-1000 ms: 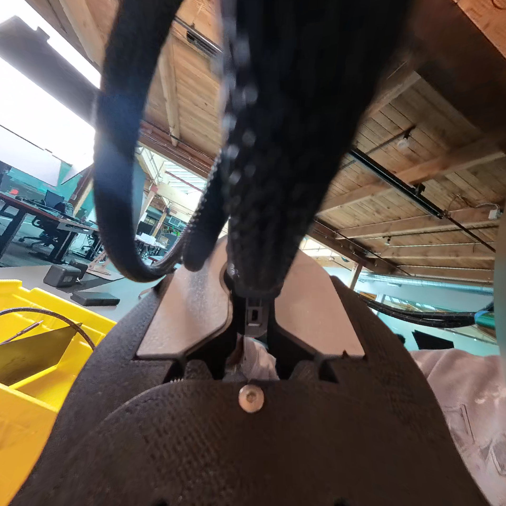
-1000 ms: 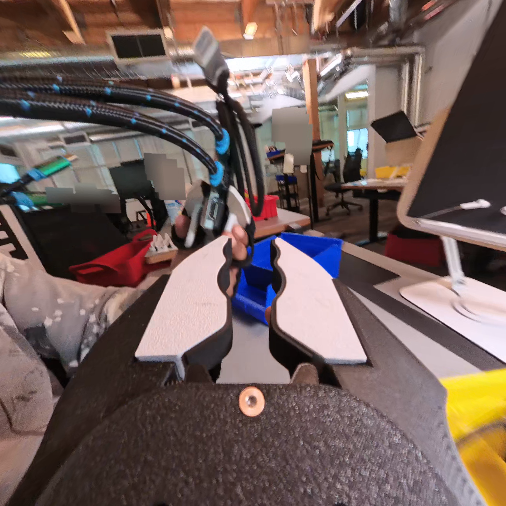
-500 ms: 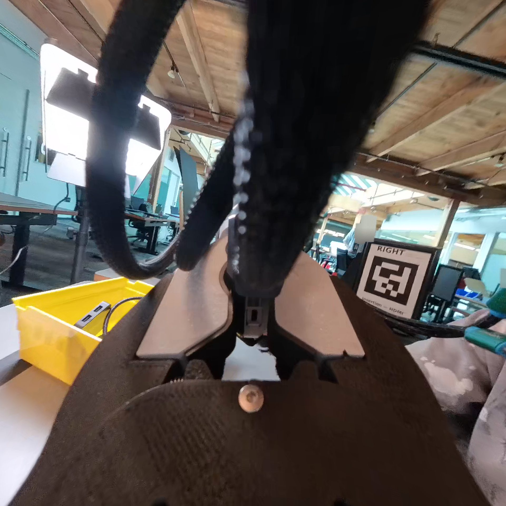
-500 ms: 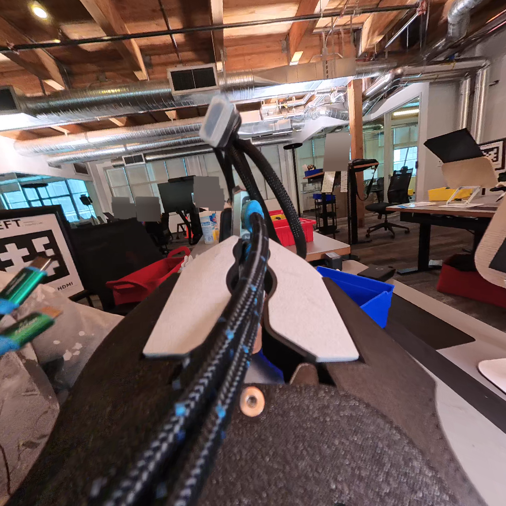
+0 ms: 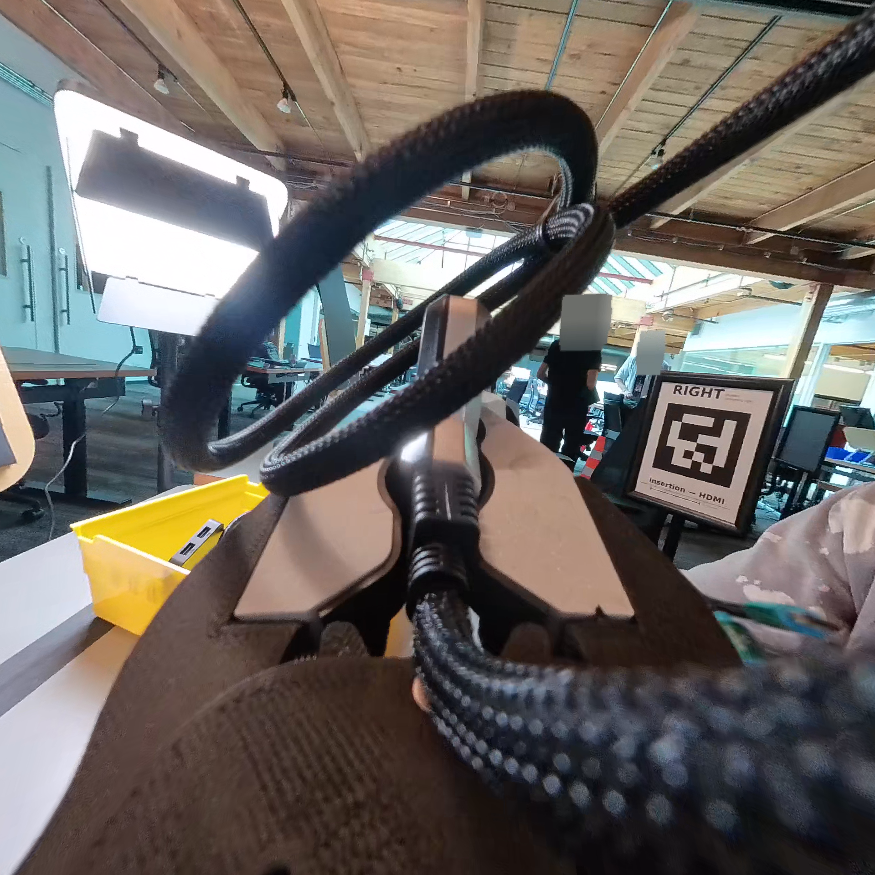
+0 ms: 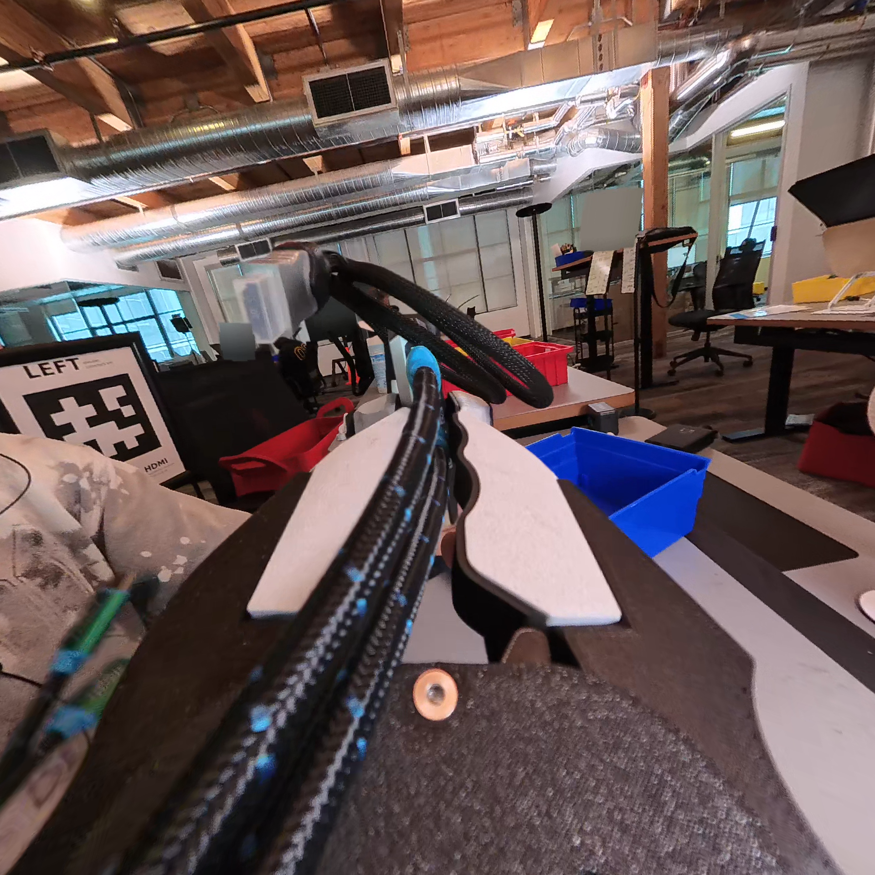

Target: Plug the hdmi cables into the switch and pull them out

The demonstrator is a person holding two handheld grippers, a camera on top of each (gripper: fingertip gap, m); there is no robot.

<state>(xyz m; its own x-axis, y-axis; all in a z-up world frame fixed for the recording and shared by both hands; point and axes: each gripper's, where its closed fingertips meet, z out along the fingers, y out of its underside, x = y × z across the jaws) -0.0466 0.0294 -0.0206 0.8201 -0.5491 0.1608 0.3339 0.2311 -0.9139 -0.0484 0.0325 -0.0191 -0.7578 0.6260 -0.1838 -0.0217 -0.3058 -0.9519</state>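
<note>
My left gripper (image 5: 452, 421) is shut on a black HDMI plug (image 5: 442, 506). The plug's grey head (image 5: 450, 360) sticks out past the fingertips. Its black braided cable (image 5: 592, 738) trails back over the gripper and coils in a loop (image 5: 360, 208) ahead. A grey switch (image 5: 194, 544) with ports lies in a yellow bin (image 5: 128, 573) at the left. My right gripper (image 6: 440, 407) is shut on blue-flecked braided cables (image 6: 379, 568) with a blue collar (image 6: 421, 364). A capped plug (image 6: 270, 303) on a black cable loop (image 6: 454, 341) hangs above it.
A blue bin (image 6: 629, 478) sits on the table to the right of the right gripper. A red tote (image 6: 284, 450) and a framed marker sign (image 6: 90, 416) stand to the left. Another marker sign (image 5: 700, 450) stands at the right. Green plugs (image 6: 94, 629) hang by a person's sleeve (image 6: 94, 516).
The right gripper was open a second ago and has shut on the blue-flecked cables. The left gripper has tilted down from the ceiling; its cable now trails back over it.
</note>
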